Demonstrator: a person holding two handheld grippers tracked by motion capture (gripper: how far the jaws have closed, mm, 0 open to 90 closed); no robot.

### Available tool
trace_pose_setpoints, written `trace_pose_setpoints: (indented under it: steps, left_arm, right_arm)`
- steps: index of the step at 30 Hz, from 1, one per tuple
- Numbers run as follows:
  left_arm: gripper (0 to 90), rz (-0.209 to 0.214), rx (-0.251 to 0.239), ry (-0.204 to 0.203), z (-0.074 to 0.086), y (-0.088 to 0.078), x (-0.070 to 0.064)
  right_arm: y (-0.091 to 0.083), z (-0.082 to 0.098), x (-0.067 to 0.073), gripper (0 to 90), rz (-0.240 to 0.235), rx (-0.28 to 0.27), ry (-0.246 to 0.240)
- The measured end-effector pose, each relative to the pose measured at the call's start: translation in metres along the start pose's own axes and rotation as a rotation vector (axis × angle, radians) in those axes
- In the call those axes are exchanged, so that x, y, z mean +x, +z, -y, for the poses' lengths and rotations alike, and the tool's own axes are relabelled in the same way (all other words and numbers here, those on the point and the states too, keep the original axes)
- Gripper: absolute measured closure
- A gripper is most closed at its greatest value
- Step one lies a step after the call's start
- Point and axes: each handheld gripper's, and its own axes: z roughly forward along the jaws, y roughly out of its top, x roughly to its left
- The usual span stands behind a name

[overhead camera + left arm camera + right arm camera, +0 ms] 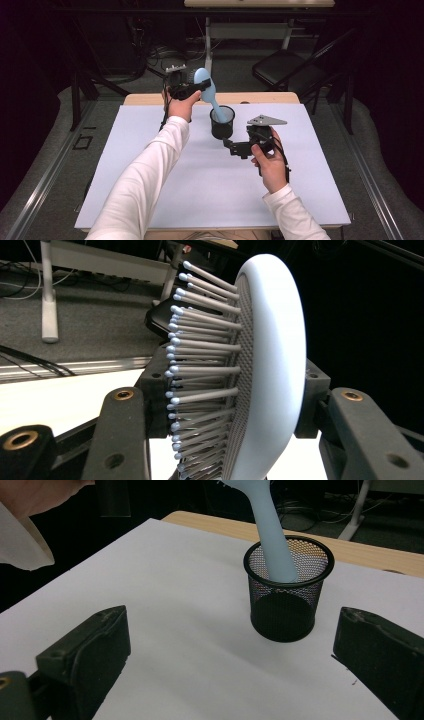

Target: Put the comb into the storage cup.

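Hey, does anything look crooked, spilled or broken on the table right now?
Nothing is spilled or broken. The blue hairbrush leans instead of standing straight: its handle sits in the black mesh cup, while the left gripper is shut on its head. The right gripper waits open beside the cup.

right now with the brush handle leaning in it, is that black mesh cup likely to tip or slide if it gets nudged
Probably fairly easy to tip: the mesh cup looks thin and light, and it stands free on the smooth white table. The hairbrush leans out over its rim, so a sideways tug from the left claw could lever it over. The open right claw isn't touching it, so nothing steadies it.
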Motion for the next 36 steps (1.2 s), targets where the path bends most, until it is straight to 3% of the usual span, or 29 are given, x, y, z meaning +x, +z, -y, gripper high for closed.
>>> trace_pose_setpoints:
  steps: [18, 31, 36]
  left_arm:
    - [49.1, 0.002, 0.019, 0.043, 0.010, 0.011, -0.003]
    - [49.1, -0.016, 0.049, 0.118, 0.017, 0.019, -0.005]
    - [49.1, -0.019, 0.055, 0.120, 0.020, 0.022, -0.006]
  right_arm:
    - [-0.001, 0.001, 0.002, 1.5, -0.001, 0.001, -0.008]
    - [0.000, 0.001, 0.002, 1.5, 0.001, 0.006, -0.008]
    - [0.000, 0.001, 0.002, 1.5, 0.002, 0.008, -0.013]
